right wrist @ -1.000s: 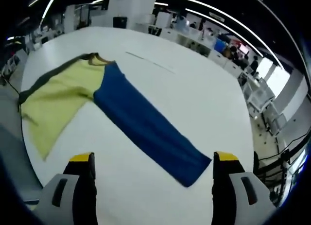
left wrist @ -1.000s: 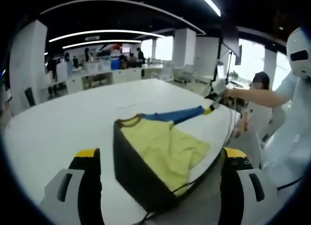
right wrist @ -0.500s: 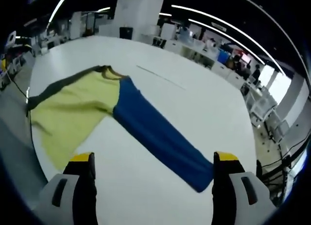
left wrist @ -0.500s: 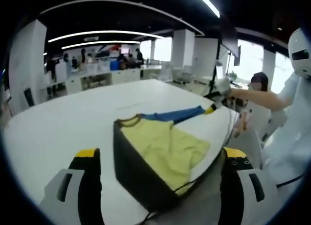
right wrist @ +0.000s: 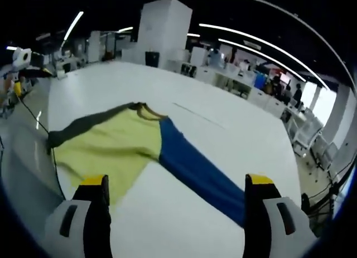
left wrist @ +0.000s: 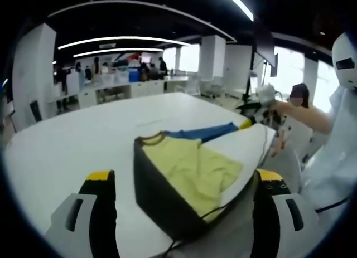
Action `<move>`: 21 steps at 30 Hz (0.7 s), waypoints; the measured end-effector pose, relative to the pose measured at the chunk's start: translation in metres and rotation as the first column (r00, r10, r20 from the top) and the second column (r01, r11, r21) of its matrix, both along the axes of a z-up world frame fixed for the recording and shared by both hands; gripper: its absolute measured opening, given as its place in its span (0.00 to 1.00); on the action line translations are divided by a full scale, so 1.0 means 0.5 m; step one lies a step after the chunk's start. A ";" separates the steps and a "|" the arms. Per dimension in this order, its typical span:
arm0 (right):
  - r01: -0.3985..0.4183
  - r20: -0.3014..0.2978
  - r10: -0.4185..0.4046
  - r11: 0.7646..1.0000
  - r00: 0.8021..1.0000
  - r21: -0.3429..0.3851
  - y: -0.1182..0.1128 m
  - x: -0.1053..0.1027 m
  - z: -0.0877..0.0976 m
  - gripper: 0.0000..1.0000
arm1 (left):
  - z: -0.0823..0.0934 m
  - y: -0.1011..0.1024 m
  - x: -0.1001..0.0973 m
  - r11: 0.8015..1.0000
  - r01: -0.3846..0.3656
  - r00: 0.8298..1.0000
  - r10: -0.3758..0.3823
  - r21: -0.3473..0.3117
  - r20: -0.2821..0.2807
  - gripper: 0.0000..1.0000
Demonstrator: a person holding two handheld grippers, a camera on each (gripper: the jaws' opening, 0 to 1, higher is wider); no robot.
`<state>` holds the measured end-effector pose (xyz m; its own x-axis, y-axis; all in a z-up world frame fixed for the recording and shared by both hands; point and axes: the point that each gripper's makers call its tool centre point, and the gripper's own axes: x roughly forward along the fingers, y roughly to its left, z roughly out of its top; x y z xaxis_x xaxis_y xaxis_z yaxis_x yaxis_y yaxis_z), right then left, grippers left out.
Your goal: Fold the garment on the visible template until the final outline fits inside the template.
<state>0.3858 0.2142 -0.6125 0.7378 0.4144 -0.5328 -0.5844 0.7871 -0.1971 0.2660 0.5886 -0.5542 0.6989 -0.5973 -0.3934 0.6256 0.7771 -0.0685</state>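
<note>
Left tool (left wrist: 181, 205) released, jaws wide apart above the near desk (left wrist: 67, 146) edge; the garment (left wrist: 187, 169) lies spread there, dark sleeve nearest, yellow middle, blue sleeve far; right tool (right wrist: 175, 205) likewise released over the garment (right wrist: 128, 149)

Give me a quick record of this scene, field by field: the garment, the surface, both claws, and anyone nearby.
garment: shirt, yellow body, blue sleeve stretched out flat, dark sleeve on the opposite side
surface: white table, shirt near its edge
template: cannot tell, no outline visible
left claw: open, holding nothing, short of the shirt
right claw: open, holding nothing, over the blue sleeve
people: a person beside the table, others far back in the office
</note>
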 end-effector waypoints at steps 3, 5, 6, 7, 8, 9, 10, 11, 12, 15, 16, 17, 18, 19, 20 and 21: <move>-0.014 0.012 0.014 1.000 1.000 0.014 0.016 -0.013 0.014 1.00 | 0.002 0.006 -0.004 1.000 -0.010 1.000 0.010 0.002 0.003 1.00; -0.021 0.019 0.021 1.000 1.000 0.015 0.025 -0.024 0.022 1.00 | -0.001 0.010 -0.006 1.000 -0.019 1.000 0.019 0.005 0.000 1.00; -0.031 0.026 0.031 1.000 0.999 0.006 0.032 -0.035 0.028 1.00 | -0.003 0.013 -0.007 1.000 -0.030 1.000 0.030 0.006 -0.004 1.00; -0.034 0.035 0.034 0.999 0.999 0.007 0.036 -0.042 0.034 1.00 | -0.005 0.015 -0.009 0.999 -0.035 0.999 0.035 0.007 -0.007 1.00; -0.038 0.049 0.037 0.999 0.998 0.015 0.044 -0.050 0.042 1.00 | -0.011 0.017 -0.011 0.999 -0.038 0.999 0.038 0.010 -0.014 1.00; -0.039 0.052 0.038 0.999 0.998 0.019 0.048 -0.057 0.046 1.00 | -0.016 0.017 -0.013 0.999 -0.038 0.999 0.039 0.013 -0.019 1.00; -0.044 0.056 0.043 0.999 0.998 0.012 0.054 -0.066 0.050 1.00 | -0.022 0.017 -0.015 0.999 -0.039 0.999 0.039 0.019 -0.025 1.00; -0.047 0.064 0.047 0.999 0.997 0.004 0.056 -0.072 0.053 1.00 | -0.027 0.017 -0.017 0.999 -0.038 0.999 0.039 0.027 -0.031 1.00; -0.047 0.070 0.047 0.999 0.996 -0.002 0.060 -0.078 0.055 1.00 | -0.032 0.018 -0.019 0.999 -0.038 0.999 0.039 0.035 -0.037 1.00; -0.045 0.077 0.045 0.999 0.996 0.001 0.069 -0.096 0.061 1.00 | -0.047 0.021 -0.023 0.997 -0.037 0.998 0.041 0.062 -0.056 0.99; -0.043 0.080 0.042 0.999 0.996 0.019 0.075 -0.103 0.065 1.00 | -0.048 0.022 -0.023 0.997 -0.037 0.998 0.041 0.063 -0.056 0.99; -0.055 0.075 0.053 0.998 0.996 0.029 0.081 -0.109 0.065 1.00 | -0.050 0.023 -0.024 0.997 -0.037 0.997 0.041 0.065 -0.060 0.99; -0.051 0.075 0.049 0.998 0.996 0.033 0.084 -0.115 0.065 1.00 | -0.051 0.024 -0.024 0.997 -0.037 0.997 0.041 0.066 -0.063 0.99; -0.053 0.077 0.051 0.998 0.996 0.032 0.086 -0.119 0.065 1.00 | -0.053 0.025 -0.024 0.997 -0.040 0.997 0.044 0.063 -0.068 0.99; -0.054 0.077 0.052 0.998 0.996 0.027 0.089 -0.122 0.063 1.00 | -0.053 0.026 -0.024 0.997 -0.041 0.997 0.045 0.061 -0.068 0.99; -0.052 0.076 0.050 0.998 0.996 0.023 0.090 -0.125 0.063 1.00 | -0.054 0.026 -0.023 0.997 -0.040 0.997 0.045 0.061 -0.070 0.99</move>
